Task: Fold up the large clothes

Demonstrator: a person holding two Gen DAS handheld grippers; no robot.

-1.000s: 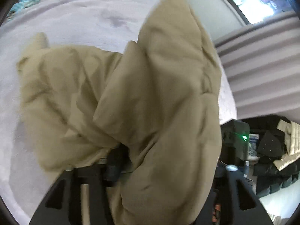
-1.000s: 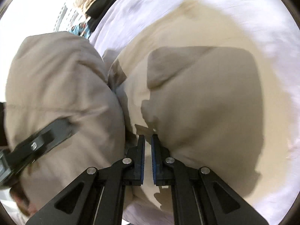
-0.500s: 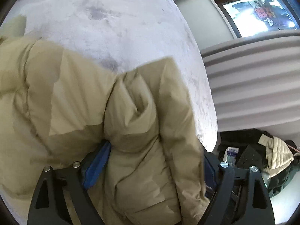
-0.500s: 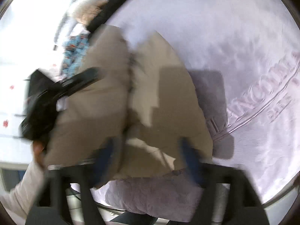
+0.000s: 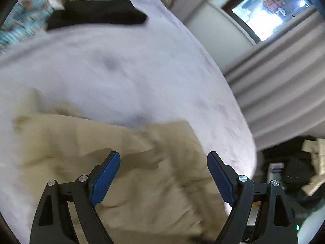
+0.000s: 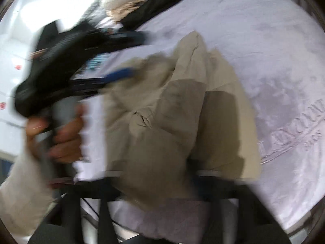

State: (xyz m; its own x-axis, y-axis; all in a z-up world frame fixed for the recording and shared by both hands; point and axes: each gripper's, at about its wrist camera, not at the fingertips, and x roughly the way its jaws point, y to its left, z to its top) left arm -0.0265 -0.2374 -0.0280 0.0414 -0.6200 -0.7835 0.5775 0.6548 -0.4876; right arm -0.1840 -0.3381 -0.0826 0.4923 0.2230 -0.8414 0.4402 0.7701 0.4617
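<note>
A beige padded jacket (image 5: 130, 162) lies bunched and folded on a pale lilac bed cover (image 5: 126, 77). My left gripper (image 5: 162, 156) hovers over it, open, with its blue pads (image 5: 105, 174) wide apart and nothing pinched. In the right wrist view the jacket (image 6: 182, 111) fills the middle. The left gripper (image 6: 134, 53) stands open at its left edge, held by a hand (image 6: 65, 134). My right gripper (image 6: 158, 185) is a dark smear at the bottom, its jaws closing. The jacket's near fold lies across them, and blur hides whether cloth is between them.
A black garment (image 5: 95, 14) and a pale fluffy one (image 6: 121, 2) lie at the far end of the bed. Patterned blue fabric (image 5: 22, 20) shows beside them. Curtains (image 5: 284, 85), a window (image 5: 268, 6) and a heap of dark clothes (image 5: 294, 166) are off to the right.
The left gripper let go of the jacket, opened wide and drew up and back. The right gripper, shut at first, opened and pulled away. The jacket dropped onto the bed, folded over.
</note>
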